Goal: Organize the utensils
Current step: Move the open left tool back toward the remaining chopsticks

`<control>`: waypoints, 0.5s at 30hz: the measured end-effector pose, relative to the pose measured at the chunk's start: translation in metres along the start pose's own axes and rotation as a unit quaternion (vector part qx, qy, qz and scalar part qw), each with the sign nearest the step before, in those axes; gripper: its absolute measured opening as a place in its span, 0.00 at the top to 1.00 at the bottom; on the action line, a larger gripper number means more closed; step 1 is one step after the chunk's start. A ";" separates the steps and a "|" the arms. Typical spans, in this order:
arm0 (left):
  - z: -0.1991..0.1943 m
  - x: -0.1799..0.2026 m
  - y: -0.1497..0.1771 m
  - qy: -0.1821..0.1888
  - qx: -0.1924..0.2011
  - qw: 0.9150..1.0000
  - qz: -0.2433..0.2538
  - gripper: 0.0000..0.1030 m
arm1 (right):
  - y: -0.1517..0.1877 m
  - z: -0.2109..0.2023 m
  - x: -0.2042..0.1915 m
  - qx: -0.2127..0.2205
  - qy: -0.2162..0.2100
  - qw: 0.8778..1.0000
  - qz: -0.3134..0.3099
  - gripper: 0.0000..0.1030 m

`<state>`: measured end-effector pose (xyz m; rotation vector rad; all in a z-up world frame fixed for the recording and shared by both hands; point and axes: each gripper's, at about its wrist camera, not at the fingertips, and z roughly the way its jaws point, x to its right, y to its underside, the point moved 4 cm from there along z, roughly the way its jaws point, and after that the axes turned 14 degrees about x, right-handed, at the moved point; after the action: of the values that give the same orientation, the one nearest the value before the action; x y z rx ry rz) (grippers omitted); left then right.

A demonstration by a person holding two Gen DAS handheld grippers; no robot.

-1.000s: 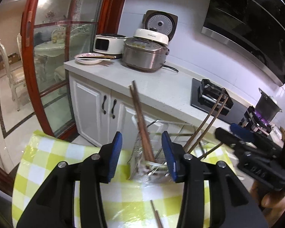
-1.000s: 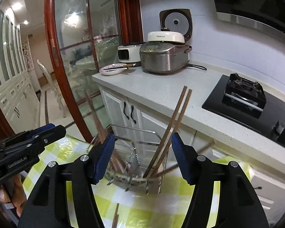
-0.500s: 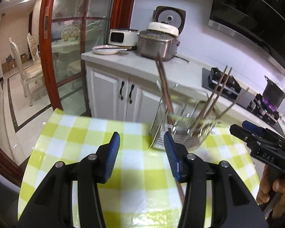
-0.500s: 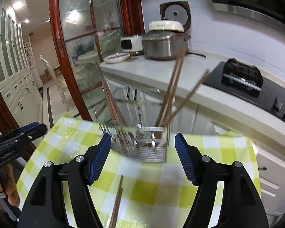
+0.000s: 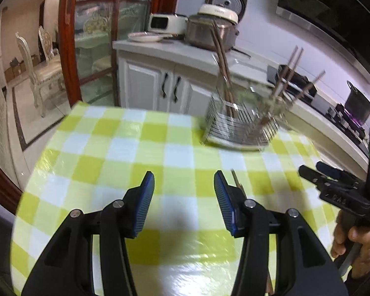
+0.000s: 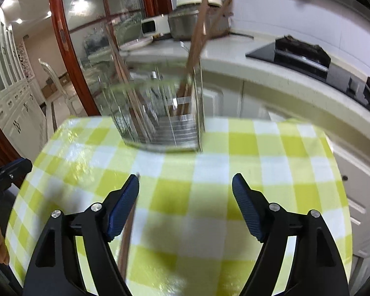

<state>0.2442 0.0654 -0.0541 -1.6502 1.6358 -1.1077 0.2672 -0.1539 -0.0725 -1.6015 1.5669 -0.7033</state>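
A wire utensil rack (image 5: 241, 128) stands at the far edge of the table (image 5: 116, 153), which wears a yellow-and-white checked cloth. Several brown chopsticks (image 5: 223, 74) lean upright in the rack, some at its left end and some at its right. A loose pair of chopsticks (image 6: 127, 224) lies flat on the cloth nearer the front edge, pointing toward the rack and well apart from it.

The left gripper (image 5: 183, 202) hovers over the cloth with its jaws opening, moderately wide and with nothing between them; the loose pair lies just past its right finger. The right gripper (image 6: 186, 207) has its jaws opening wide, also empty, with the loose pair running under its left finger (image 6: 123, 204).

Behind the table runs a white kitchen counter (image 5: 185, 51) carrying a plate (image 5: 145, 37), a rice cooker (image 5: 213, 32) and a gas hob (image 6: 301, 54). A red-framed glass door (image 5: 69, 39) stands to the left.
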 end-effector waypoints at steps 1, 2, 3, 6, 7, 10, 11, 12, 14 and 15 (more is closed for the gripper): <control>0.002 0.005 0.007 0.008 -0.008 1.000 0.001 0.53 | 0.007 0.002 0.002 -0.007 0.002 1.000 0.001 0.26; 0.005 0.014 0.017 0.018 -0.019 1.000 0.005 0.53 | 0.012 0.004 0.005 -0.013 0.004 1.000 0.002 0.26; 0.007 0.019 0.024 0.022 -0.025 0.999 0.008 0.53 | 0.019 0.006 0.009 -0.018 0.007 1.000 0.003 0.26; 0.018 0.039 0.048 0.035 -0.052 0.998 0.015 0.53 | 0.032 0.010 0.019 -0.032 0.007 0.999 0.003 0.26; 0.022 0.044 0.056 0.036 -0.059 0.997 0.017 0.53 | 0.036 0.012 0.022 -0.038 0.004 0.999 -0.001 0.25; 0.031 0.052 0.072 0.028 -0.073 0.997 0.018 0.53 | 0.038 0.016 0.035 -0.045 0.010 0.999 -0.015 0.24; 0.034 0.056 0.076 0.027 -0.079 0.996 0.016 0.53 | 0.036 0.017 0.041 -0.046 0.012 0.999 -0.014 0.24; 0.035 0.060 0.080 0.029 -0.082 0.996 0.017 0.53 | 0.032 0.017 0.047 -0.046 0.013 0.999 -0.008 0.24; 0.039 0.069 0.085 0.031 -0.086 0.996 0.024 0.53 | 0.025 0.016 0.056 -0.042 0.017 0.999 -0.004 0.23; 0.043 0.072 0.087 0.030 -0.088 0.995 0.026 0.53 | 0.022 0.016 0.059 -0.039 0.020 0.999 -0.007 0.23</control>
<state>0.2289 -0.0211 -0.1372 -1.6883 1.8507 -1.0213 0.2738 -0.2088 -0.1071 -1.6660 1.6323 -0.6930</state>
